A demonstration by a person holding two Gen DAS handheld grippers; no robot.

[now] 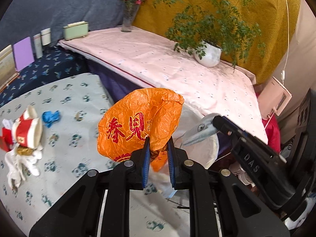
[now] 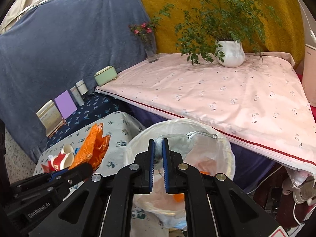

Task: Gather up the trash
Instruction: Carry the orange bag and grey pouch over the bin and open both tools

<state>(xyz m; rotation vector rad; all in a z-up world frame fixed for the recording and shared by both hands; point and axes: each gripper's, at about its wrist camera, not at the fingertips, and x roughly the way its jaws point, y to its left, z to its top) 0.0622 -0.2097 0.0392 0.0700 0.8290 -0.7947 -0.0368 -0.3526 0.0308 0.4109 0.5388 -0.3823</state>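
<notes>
My left gripper [image 1: 159,140] is shut on a crumpled orange wrapper [image 1: 138,120] with red characters and holds it above the table's right edge. The wrapper also shows in the right wrist view [image 2: 92,148]. My right gripper [image 2: 158,141] is shut on the rim of a white trash bag [image 2: 215,156] and holds its mouth open; orange scraps lie inside. The right gripper also shows in the left wrist view [image 1: 209,126], just right of the wrapper. On the panda-print table [image 1: 65,98] lie a crushed red-and-white paper cup [image 1: 27,130], a blue scrap [image 1: 50,117] and white tissue [image 1: 21,164].
A pink-covered raised surface [image 1: 167,65] stands behind, with a potted plant [image 1: 208,54] and a flower vase [image 1: 128,19]. A green box [image 1: 76,30], jars and cards line the back left. Cables and a white device [image 1: 274,98] are at the right.
</notes>
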